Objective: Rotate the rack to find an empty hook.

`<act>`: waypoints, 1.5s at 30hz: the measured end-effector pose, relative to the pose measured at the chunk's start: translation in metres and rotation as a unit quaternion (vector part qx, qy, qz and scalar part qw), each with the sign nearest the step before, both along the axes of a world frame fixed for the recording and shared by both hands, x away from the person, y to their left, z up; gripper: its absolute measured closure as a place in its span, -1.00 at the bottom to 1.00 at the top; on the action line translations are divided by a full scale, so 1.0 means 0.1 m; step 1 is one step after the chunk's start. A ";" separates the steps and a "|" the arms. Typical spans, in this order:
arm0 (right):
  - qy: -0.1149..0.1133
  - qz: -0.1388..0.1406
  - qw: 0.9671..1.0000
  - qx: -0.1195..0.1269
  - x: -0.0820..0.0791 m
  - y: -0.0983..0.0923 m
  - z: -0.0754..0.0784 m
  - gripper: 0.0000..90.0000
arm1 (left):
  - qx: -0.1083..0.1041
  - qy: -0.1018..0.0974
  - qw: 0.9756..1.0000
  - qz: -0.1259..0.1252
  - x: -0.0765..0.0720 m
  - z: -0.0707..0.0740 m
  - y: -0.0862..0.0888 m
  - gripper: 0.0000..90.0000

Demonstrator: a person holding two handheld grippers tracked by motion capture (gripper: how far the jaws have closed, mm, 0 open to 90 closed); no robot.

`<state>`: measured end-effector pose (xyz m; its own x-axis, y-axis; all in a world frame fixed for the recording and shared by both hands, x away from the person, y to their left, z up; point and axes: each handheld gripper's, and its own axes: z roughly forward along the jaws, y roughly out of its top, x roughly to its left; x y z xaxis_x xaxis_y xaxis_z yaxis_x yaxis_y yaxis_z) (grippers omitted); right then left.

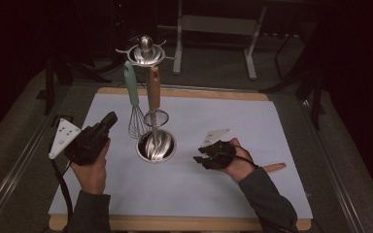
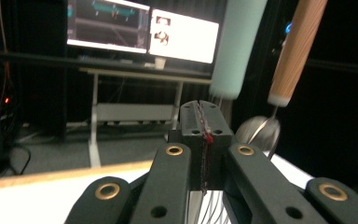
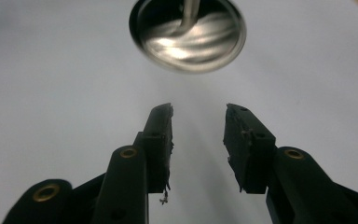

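My left gripper (image 1: 110, 119), jaws pressed together and empty, rises near the mint-handled wire whisk (image 1: 133, 99) hanging on the steel utensil stand (image 1: 156, 144) mid-bench; my right gripper (image 1: 201, 156) hovers part-open, empty, beside its base

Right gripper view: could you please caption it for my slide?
Open right tool above the stand's steel base on the white mat.

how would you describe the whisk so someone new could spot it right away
Start at the steel utensil stand in the middle of the pale mat. Two tools hang from its top ring, and the whisk is the left one. It alone has a mint green handle and a wire cage; its neighbour, the strainer, has a wooden handle.
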<state>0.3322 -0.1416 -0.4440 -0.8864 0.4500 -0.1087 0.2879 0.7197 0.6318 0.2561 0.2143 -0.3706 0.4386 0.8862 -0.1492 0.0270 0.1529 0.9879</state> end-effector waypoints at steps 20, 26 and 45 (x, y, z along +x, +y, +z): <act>0.033 -0.091 0.994 0.043 -0.27 -0.43 -0.45 0.29 | 0.010 -0.094 0.995 -0.013 0.17 0.86 -0.29 1.00; 0.034 -0.097 0.993 0.055 -0.28 -0.48 -0.44 0.27 | 0.014 -0.094 0.995 -0.019 0.22 0.92 -0.33 1.00; 0.038 -0.102 0.992 0.068 -0.28 -0.52 -0.43 0.24 | 0.040 -0.084 0.996 -0.004 0.31 0.99 -0.28 1.00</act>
